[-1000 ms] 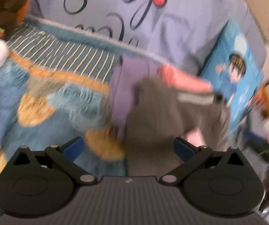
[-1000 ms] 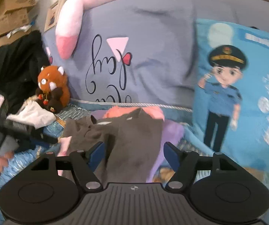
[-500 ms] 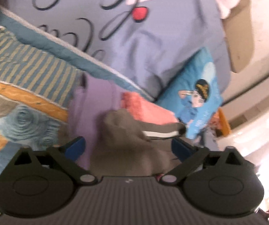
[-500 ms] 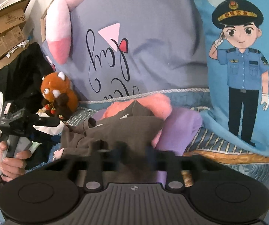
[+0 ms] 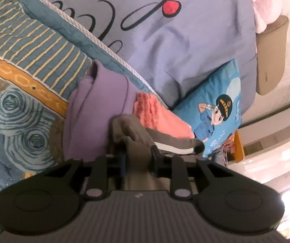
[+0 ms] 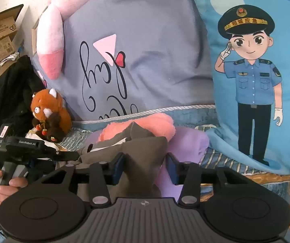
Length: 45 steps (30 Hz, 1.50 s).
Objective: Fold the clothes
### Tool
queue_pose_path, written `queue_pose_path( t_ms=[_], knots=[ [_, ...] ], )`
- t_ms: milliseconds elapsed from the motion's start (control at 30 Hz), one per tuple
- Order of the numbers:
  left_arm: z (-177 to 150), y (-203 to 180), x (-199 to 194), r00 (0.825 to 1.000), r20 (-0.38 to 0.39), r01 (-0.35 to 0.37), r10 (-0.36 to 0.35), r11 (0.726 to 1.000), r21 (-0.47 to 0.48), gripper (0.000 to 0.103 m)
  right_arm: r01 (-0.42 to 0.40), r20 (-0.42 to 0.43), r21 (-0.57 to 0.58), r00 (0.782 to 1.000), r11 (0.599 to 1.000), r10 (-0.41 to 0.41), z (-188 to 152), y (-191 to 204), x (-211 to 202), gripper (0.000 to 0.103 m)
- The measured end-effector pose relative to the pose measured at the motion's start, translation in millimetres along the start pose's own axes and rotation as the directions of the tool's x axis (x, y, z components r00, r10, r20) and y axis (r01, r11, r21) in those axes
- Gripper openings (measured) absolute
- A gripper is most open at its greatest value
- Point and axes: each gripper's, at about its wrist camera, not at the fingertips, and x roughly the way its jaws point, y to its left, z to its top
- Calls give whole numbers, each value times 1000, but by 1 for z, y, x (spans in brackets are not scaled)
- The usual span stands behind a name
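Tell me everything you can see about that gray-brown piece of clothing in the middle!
The gray-brown garment looks like soft, thick cloth, crumpled and bunched rather than flat. One end carries a pale stripe beside a dark edge. It lies on top of a purple garment and a fuzzy pink one, on the patterned bedspread. The left claw has pinched a fold of it. The right claw straddles another part, its blue pads close to the cloth but not clearly squeezing.
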Motion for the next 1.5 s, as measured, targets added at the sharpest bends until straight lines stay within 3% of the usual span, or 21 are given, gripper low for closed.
queue_pose_path(
  t_ms=[33,133,267,467,767,833,1100,1367,1467,1500],
  knots=[
    [-1,0,-2,1000,11,0,0,1000,-4,17,8,9,-25,1000,1000,-7,0,5,-5,10],
    [-7,-9,-7,998,51,-33,31,999,31,12,32,38,-98,999,995,-28,-2,20,-18,7],
    [-18,-27,-25,996,91,-16,9,998,67,11,66,79,-193,996,979,-52,-4,41,-36,6],
    [-27,-78,-60,981,189,-79,43,979,188,10,129,125,-351,988,928,-90,5,77,-64,6],
    [-9,-141,-70,979,197,-115,57,948,297,10,169,138,-368,982,915,-126,42,89,-72,6],
    [-5,-148,-70,976,207,-132,70,943,304,4,173,132,-379,982,909,-132,48,90,-70,6],
    [27,-161,-53,962,226,-223,156,924,311,3,233,155,-348,970,908,-190,83,78,-49,6],
    [66,-171,-19,934,274,-311,227,896,318,3,294,125,-279,955,914,-268,105,48,0,6],
    [61,-167,3,910,282,-391,305,858,333,3,308,97,-234,951,922,-293,93,38,21,6],
    [59,-163,8,908,274,-398,317,857,327,3,309,84,-218,951,926,-297,89,35,25,6]
  ],
)
